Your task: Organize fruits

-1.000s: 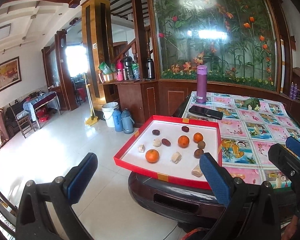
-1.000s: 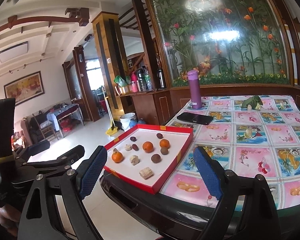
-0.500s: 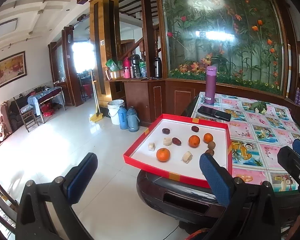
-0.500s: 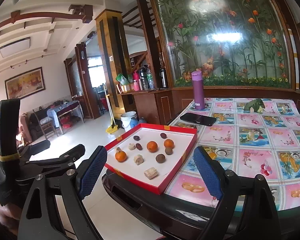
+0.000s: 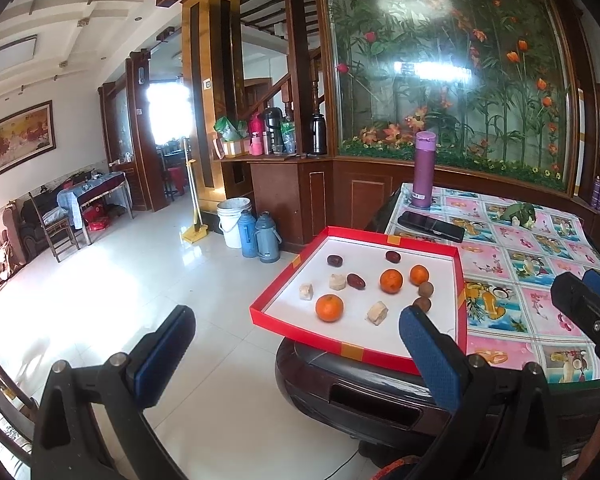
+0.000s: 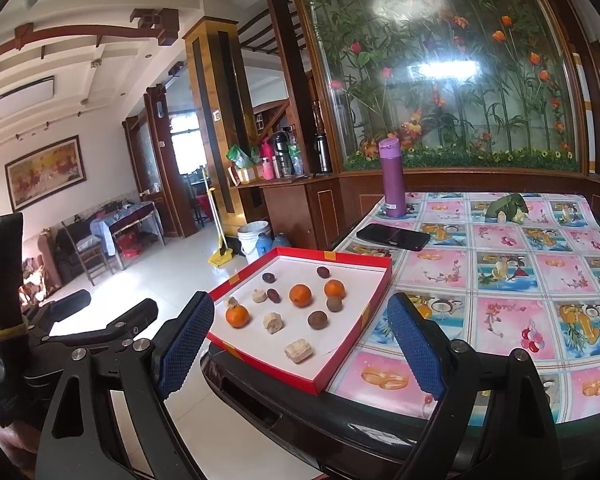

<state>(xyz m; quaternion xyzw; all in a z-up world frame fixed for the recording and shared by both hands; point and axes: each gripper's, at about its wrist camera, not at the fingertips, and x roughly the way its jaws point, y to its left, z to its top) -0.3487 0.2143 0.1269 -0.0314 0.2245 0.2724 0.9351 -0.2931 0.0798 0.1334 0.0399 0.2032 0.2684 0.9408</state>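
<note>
Both grippers' fingers point(image 6: 188, 336) apart; red tray point(image 6: 356, 322) holds scattered fruits point(image 6: 300, 295)

no readable text, labels or numbers on anything in either view.

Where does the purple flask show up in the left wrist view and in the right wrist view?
Left wrist: purple flask stands right of centre, upper half, at the table's far edge.
Right wrist: purple flask stands right of centre, above the middle.
Shared landmark: the black phone lying just in front of it.
</note>
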